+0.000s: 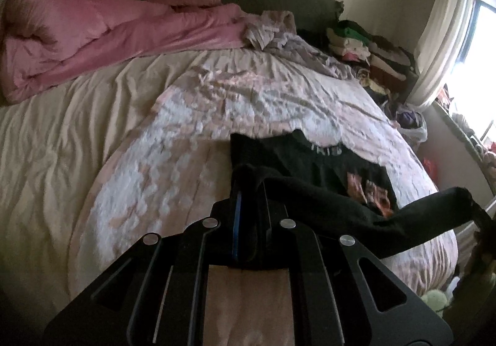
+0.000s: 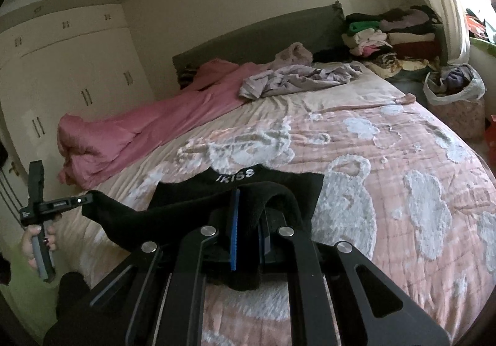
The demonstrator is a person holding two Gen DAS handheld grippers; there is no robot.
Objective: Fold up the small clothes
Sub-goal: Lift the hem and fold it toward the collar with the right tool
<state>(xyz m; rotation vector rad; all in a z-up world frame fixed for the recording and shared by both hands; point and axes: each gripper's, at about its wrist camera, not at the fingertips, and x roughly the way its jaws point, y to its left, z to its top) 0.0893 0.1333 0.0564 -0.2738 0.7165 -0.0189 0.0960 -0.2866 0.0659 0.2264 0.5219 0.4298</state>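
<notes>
Across the lower middle of both wrist views, a black garment [image 2: 279, 188] with white collar lettering, half lifted off the pink quilted bed cover [image 2: 403, 160]. Near hem raised and strung between two grippers; collar end lying flat on the cover toward the headboard. Left gripper [image 1: 248, 188] clenched on one bottom corner, right gripper [image 2: 248, 206] clenched on the other, each with a wad of black cloth between the jaws. In the right view, left gripper at the left edge, held by a hand [image 2: 34, 240] in a green sleeve.

Risks, as a judgement: thin bite on either corner slipping once the hem is carried forward, dropping one side and skewing the fold. Uneven travel of the two hands giving a crooked crease. Sagging middle of the hem dragging on the body and bunching it. Collar end sliding on the smooth cover instead of staying put.

Orientation: collar pointing toward upper frame, hem toward the cameras; long axis running collar to hem, roughly bottom to top of the frame, raised edge spanning left to right.
</notes>
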